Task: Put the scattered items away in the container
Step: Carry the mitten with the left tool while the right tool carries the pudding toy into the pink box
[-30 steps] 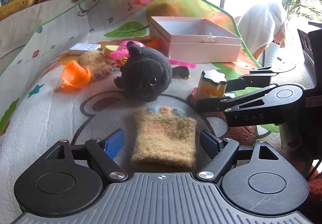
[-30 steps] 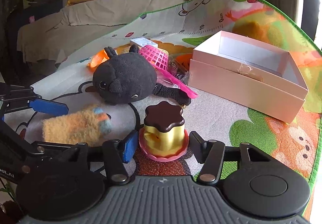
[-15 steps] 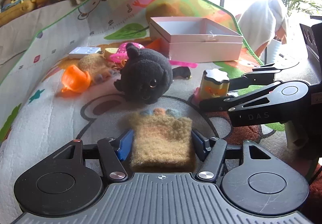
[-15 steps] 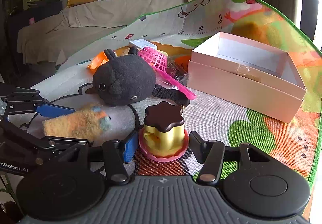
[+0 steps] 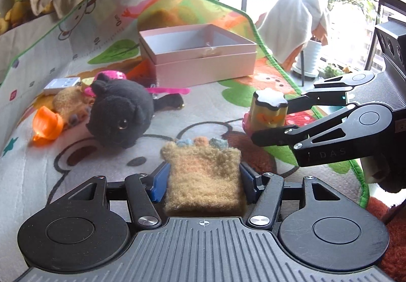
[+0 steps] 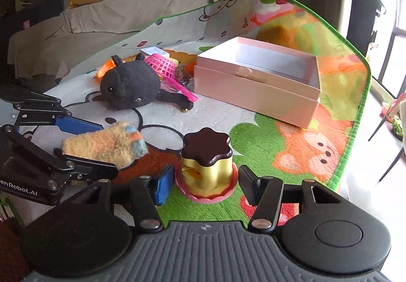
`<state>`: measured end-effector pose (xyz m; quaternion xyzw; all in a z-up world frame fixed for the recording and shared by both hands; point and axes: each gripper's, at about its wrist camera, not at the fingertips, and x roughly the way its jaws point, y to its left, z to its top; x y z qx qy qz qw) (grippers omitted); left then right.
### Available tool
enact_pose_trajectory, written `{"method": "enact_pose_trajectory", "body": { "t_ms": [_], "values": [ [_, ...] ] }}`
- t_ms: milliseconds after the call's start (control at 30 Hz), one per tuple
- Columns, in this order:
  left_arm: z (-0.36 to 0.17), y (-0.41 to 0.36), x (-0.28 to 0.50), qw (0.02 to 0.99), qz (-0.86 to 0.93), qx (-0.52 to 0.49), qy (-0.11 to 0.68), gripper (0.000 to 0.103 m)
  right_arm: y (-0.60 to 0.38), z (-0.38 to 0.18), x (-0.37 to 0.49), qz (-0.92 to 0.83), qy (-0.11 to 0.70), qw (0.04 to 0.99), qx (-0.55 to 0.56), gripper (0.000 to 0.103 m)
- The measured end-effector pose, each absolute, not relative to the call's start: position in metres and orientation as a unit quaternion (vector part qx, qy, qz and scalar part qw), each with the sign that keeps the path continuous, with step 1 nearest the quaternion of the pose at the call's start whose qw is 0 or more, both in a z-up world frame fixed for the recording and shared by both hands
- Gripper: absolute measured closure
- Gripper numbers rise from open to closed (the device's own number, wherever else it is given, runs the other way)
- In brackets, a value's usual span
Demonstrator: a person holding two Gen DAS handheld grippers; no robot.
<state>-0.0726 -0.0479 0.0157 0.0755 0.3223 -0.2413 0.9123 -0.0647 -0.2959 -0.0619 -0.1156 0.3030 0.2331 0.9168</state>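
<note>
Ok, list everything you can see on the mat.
pink box: 1, pink, far end, open
plush: 1, black, mid-mat
basket: 1, pink, behind plush
orange piece: 1, orange, left of plush
fuzzy item: 1, tan, beside orange piece
small box: 1, white, behind plush
mitten: 1, tan, in left gripper
pudding toy: 1, yellow, in right gripper
mat: 1, multicoloured, underneath
left gripper: 1, black, shut on mitten
right gripper: 1, black, shut on pudding toy

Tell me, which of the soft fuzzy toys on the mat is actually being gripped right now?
The tan fuzzy paw mitt, squeezed between the blue pads of the left tool. The black plush animal lies free on the mat, further back.
</note>
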Motion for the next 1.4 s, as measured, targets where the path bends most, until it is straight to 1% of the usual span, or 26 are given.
{"method": "enact_pose_trajectory", "body": {
  "t_ms": [333, 467, 567, 733, 900, 1067, 1100, 1167, 1200, 1233, 1333, 1400],
  "values": [
    [0.014, -0.069, -0.068, 0.903, -0.259, 0.098, 0.328, 0.039, -0.316, -0.065, -0.072, 0.214, 0.308, 0.922, -0.099, 0.047],
    [0.017, -0.073, -0.07, 0.902, -0.264, 0.11, 0.324, 0.041, -0.318, -0.062, -0.074, 0.215, 0.301, 0.924, -0.1, 0.047],
    [0.024, -0.077, -0.071, 0.902, -0.271, 0.121, 0.315, 0.042, -0.321, -0.057, -0.075, 0.216, 0.294, 0.925, -0.109, 0.047],
    [0.049, -0.086, -0.059, 0.908, -0.277, 0.149, 0.277, 0.042, -0.326, -0.045, -0.067, 0.21, 0.272, 0.931, -0.126, 0.047],
    [0.084, -0.099, -0.012, 0.913, -0.29, 0.17, 0.229, 0.042, -0.33, -0.01, -0.017, 0.196, 0.21, 0.947, -0.142, 0.047],
    [0.107, -0.107, 0.076, 0.931, -0.272, 0.155, 0.187, 0.041, -0.34, 0.029, 0.09, 0.199, 0.199, 0.957, -0.075, 0.047],
    [0.108, -0.109, 0.095, 0.934, -0.269, 0.149, 0.183, 0.041, -0.341, 0.034, 0.115, 0.199, 0.204, 0.957, -0.059, 0.047],
    [0.107, -0.115, 0.129, 0.942, -0.255, 0.147, 0.159, 0.035, -0.342, 0.036, 0.16, 0.202, 0.216, 0.955, -0.026, 0.045],
    [0.104, -0.119, 0.144, 0.945, -0.247, 0.154, 0.148, 0.021, -0.343, 0.035, 0.178, 0.198, 0.22, 0.955, -0.011, 0.035],
    [0.101, -0.123, 0.16, 0.944, -0.246, 0.162, 0.15, 0.009, -0.344, 0.033, 0.192, 0.188, 0.222, 0.957, 0.001, 0.031],
    [0.096, -0.122, 0.191, 0.935, -0.26, 0.14, 0.197, 0.009, -0.347, 0.025, 0.209, 0.168, 0.23, 0.958, 0.02, 0.031],
    [0.095, -0.112, 0.19, 0.932, -0.264, 0.126, 0.215, 0.008, -0.35, 0.02, 0.209, 0.162, 0.228, 0.96, 0.017, 0.031]
  ]
}}
